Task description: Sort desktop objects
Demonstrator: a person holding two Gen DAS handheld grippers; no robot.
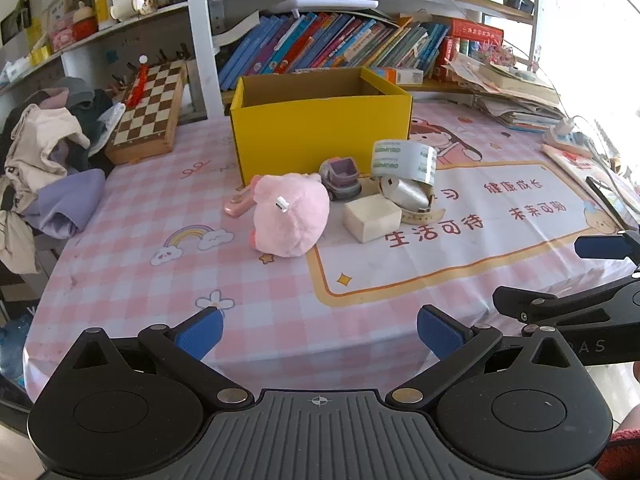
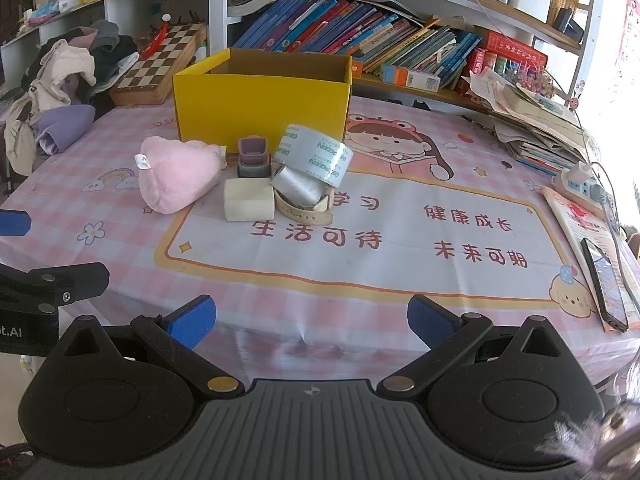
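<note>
Both tools low over the near edge of the surface [image 1: 120, 264], which has a pink checked cloth with a cartoon print. Left hand-held gripper [image 1: 320, 334] jaws spread wide, blue pads [image 1: 200, 334] apart, nothing between them, only cloth below. Right hand-held gripper [image 2: 312, 326] the same, wide open and empty, well short of the objects. In the left wrist view the right tool's black arm and one blue pad show at the right edge.

Objects clustered mid-surface, just in front of an open yellow cardboard box [image 1: 320, 128] that looks empty as far as can be seen. Pink plush toy [image 1: 290, 216] on the left of the cluster with a small white tag, a small pink item [image 1: 238, 204] touching or just beside its left side, partly hidden. Grey-purple toy truck [image 1: 342, 178] sits between plush and box. Cream block [image 1: 372, 218] nearest the camera, just beside the plush. Clear tape roll [image 1: 404, 160] with green print tilted, leaning on a silver roll [image 1: 406, 194], which rests on a beige strap-like ring [image 1: 424, 214].

Chessboard case [image 1: 148, 112] back left by a pile of clothes [image 1: 48, 152]. Books [image 1: 332, 46] on the shelf behind the box. Stacked papers [image 2: 536, 120], a power strip [image 2: 576, 184] and a phone [image 2: 606, 284] along the right side
</note>
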